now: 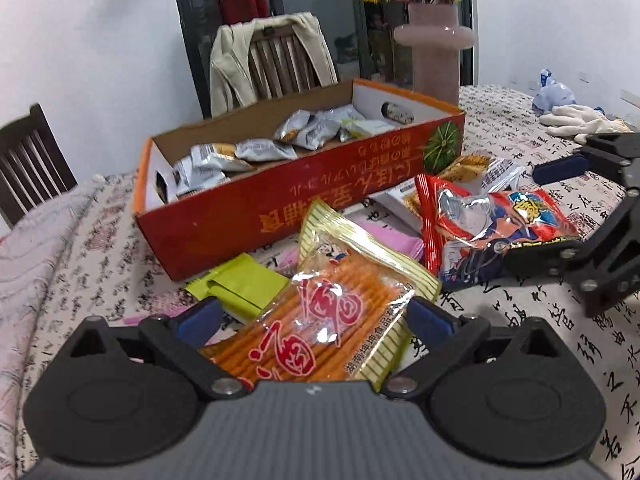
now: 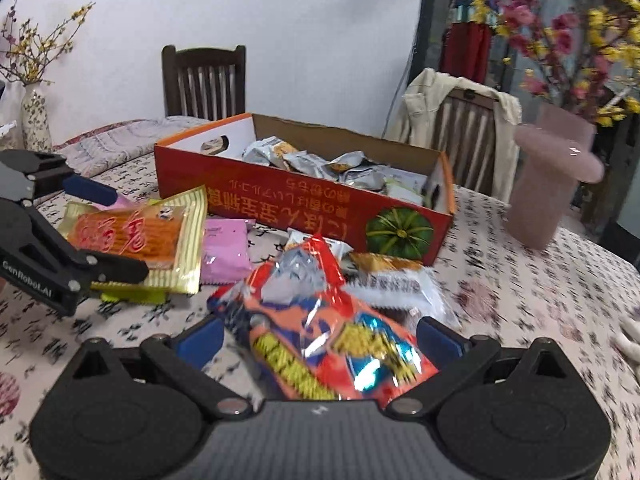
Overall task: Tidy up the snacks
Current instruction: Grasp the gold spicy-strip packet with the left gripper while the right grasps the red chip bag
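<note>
While blur veils right view, left shows white gloves (image 1: 576, 118); orange box (image 1: 304, 200)

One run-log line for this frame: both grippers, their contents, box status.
left gripper: jaws around orange stick-snack pack | right gripper: jaws around red snack bag | red box: part-filled, silver packets | grip closure: unclear

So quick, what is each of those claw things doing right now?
Left gripper: open around the orange stick-snack packet, not clamped.
Right gripper: open around the red foil snack bag, not clamped.
</note>
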Action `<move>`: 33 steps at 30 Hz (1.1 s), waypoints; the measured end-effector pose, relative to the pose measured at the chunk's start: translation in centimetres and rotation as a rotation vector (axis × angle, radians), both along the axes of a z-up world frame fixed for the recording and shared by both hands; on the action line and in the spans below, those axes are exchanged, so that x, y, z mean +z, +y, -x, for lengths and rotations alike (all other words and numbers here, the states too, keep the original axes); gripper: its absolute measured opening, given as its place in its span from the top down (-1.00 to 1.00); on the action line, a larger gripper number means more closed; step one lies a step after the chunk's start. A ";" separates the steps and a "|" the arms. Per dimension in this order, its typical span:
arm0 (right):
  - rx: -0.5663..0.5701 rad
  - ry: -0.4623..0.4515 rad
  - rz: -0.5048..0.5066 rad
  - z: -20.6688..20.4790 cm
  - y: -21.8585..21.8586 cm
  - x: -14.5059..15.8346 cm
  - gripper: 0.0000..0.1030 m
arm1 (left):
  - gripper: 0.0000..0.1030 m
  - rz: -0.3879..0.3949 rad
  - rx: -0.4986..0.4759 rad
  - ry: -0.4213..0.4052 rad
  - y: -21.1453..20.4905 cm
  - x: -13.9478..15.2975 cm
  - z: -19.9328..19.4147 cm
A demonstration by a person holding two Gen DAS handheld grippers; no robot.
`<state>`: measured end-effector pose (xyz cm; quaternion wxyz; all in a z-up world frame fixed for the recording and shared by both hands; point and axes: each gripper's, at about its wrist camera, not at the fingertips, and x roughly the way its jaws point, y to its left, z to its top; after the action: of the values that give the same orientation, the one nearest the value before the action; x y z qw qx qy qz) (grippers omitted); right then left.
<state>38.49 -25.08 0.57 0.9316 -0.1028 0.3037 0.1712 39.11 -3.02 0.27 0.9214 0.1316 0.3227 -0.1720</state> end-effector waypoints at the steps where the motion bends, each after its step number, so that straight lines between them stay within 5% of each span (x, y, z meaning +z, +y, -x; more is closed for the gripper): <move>1: 0.008 0.010 -0.002 -0.7 0.1 -0.2 -1.00 | -0.90 0.005 -0.003 0.015 0.0 -0.2 -0.2; 6: 0.030 0.053 -0.012 -2.6 0.7 -1.4 -1.00 | -0.68 0.017 0.013 0.072 0.1 -1.1 -0.5; 11: 0.045 0.057 -0.002 -2.1 0.8 -1.8 -0.98 | -0.20 0.036 0.015 0.086 -0.2 -0.7 0.3; 16: 0.058 0.064 0.036 -0.6 0.9 -1.9 -0.72 | 0.16 0.057 0.042 0.103 0.2 -0.3 1.5; 24: 0.053 0.080 0.034 2.0 0.7 -1.5 -0.26 | 0.22 0.104 0.073 0.090 0.6 1.0 4.4; 33: 0.035 0.095 -0.045 6.4 0.1 -0.8 -0.20 | 0.22 0.153 0.103 0.060 1.2 2.6 8.2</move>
<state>32.09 -25.00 -0.25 0.9149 -0.0791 0.3420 0.1991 30.89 -1.82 2.90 0.9262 0.0386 0.3425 -0.1526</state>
